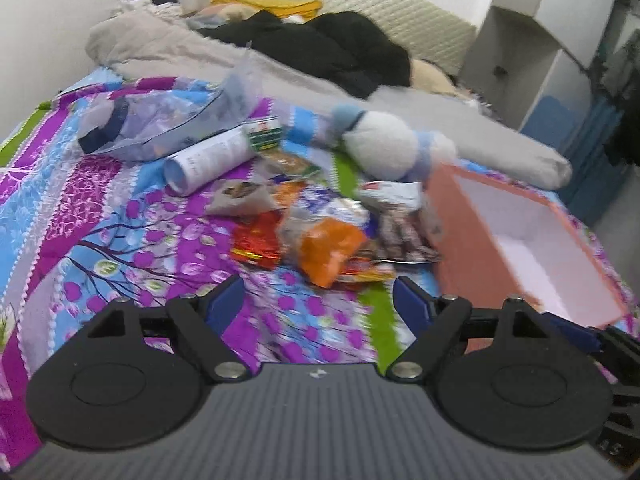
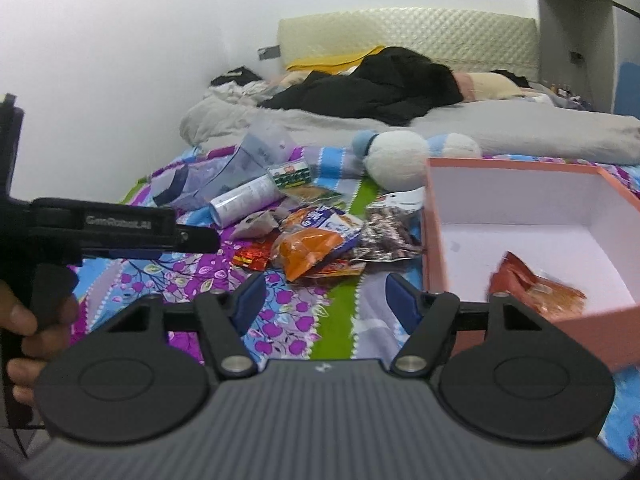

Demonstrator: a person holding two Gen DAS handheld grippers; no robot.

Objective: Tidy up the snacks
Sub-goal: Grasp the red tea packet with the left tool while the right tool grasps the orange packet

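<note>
- Both grippers stand empty: the left gripper point(image 1: 318, 300), low in its own view, has its blue pads spread wide over bare quilt, nothing between them.
- Likewise the right gripper point(image 2: 324, 300) at the bottom centre of its view has its jaws apart and holds nothing; the left tool shows again at the left edge of that view, with a hand point(image 2: 24, 340) wrapped round its grip.
- Just beyond both sets of fingertips, mid-frame, lies the pile of snacks point(image 1: 328, 240): an orange packet point(image 2: 308, 254) on top, a red foil packet point(image 1: 256, 242) on its left side, and a dark patterned bag point(image 2: 386, 234) on its right.
- Farther up and left of the pile sit a white tube point(image 1: 208, 162) on its side and a small green-labelled box point(image 2: 290, 174), with a clear plastic bag point(image 1: 160, 120) behind them.
- To the right of the pile, the pink box point(image 2: 432, 240) stands open on the quilt point(image 1: 120, 208); its white floor holds one reddish-orange packet point(image 2: 536, 286) near the front wall.
- A white and blue plush toy point(image 1: 380, 144) lies behind the pile, close to the box's far corner.
- My judgement: the sorting has barely begun, with one packet in the box and nearly everything else loose on the bed.
- Next call, as I judge it, is a pinch on the nearest packet, likely the orange one, then a short carry rightward into the box.
</note>
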